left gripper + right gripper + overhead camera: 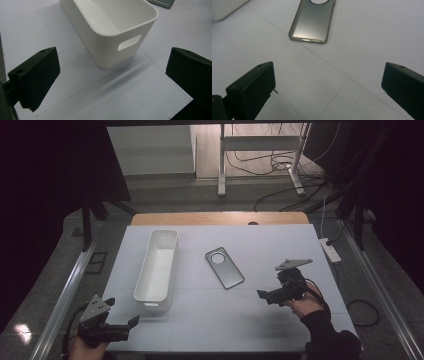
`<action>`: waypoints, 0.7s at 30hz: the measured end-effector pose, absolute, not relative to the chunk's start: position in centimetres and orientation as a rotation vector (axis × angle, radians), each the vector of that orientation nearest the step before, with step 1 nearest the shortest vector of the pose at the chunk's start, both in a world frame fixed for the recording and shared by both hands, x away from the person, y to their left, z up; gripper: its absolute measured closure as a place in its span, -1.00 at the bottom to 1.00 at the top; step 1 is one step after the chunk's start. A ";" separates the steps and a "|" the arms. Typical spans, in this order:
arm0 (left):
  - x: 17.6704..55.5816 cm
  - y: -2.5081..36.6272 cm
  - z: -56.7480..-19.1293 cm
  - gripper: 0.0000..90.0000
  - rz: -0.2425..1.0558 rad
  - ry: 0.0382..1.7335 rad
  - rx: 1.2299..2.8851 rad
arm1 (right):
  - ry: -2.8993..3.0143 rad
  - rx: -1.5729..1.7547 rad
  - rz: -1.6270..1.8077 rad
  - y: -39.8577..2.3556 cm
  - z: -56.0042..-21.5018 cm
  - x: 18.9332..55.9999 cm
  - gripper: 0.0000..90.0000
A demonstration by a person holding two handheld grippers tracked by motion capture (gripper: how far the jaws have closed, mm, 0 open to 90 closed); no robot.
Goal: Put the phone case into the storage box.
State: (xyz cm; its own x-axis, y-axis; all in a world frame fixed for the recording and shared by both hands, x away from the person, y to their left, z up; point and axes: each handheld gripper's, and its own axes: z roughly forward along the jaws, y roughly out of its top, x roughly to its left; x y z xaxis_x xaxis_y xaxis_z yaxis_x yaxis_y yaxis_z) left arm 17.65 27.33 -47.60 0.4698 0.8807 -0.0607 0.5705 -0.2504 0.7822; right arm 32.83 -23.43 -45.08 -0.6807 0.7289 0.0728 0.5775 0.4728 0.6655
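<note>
On white counter (280,320): grey translucent phone case with round camera hole (224,267) lies flat at centre, beside long white plastic bin (157,270), apart. Right tongs (270,296) agape, empty, aimed at case, likely lining up grasp. Left tongs (123,326) agape, empty, facing bin's handle end, probably to steady it.

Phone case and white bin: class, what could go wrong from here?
1. The phone case lies flat on the table; the open right claw may slide it instead of gripping its thin edge.
2. The white bin is narrow; a tilted release could catch its rim.
3. The left claw, close by, might nudge the bin.
</note>
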 end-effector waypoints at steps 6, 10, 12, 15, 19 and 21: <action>17.7 27.3 -47.6 -1.00 0.508 1.206 1.946 | 2.501 1.130 1.002 -22.7 -45.2 33.5 -1.00; 17.7 27.3 -47.6 -1.00 0.508 1.206 1.946 | 2.505 1.125 1.001 -22.4 -45.2 33.8 -1.00; 17.7 27.3 -47.6 -1.00 0.508 1.206 1.947 | 2.510 1.120 1.001 -22.1 -45.2 34.0 -1.00; 17.7 27.3 -47.6 -1.00 0.507 1.206 1.947 | 2.517 1.111 0.991 -21.8 -45.2 34.3 -1.00; 17.7 27.3 -47.6 -1.00 0.506 1.207 1.947 | 2.526 1.114 0.992 -21.3 -45.3 34.8 -1.00; 17.7 27.3 -47.6 -1.00 0.504 1.207 1.946 | 2.526 1.116 0.993 -21.2 -45.3 34.9 -1.00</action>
State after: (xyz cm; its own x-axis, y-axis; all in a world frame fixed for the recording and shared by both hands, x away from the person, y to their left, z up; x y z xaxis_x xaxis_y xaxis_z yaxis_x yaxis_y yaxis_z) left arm 17.69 27.33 -47.60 0.4714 0.8795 -0.0652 0.5718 -0.2485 0.7818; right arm 34.94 -21.16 -45.29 -0.6927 0.7170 0.0780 0.5781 0.4873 0.6545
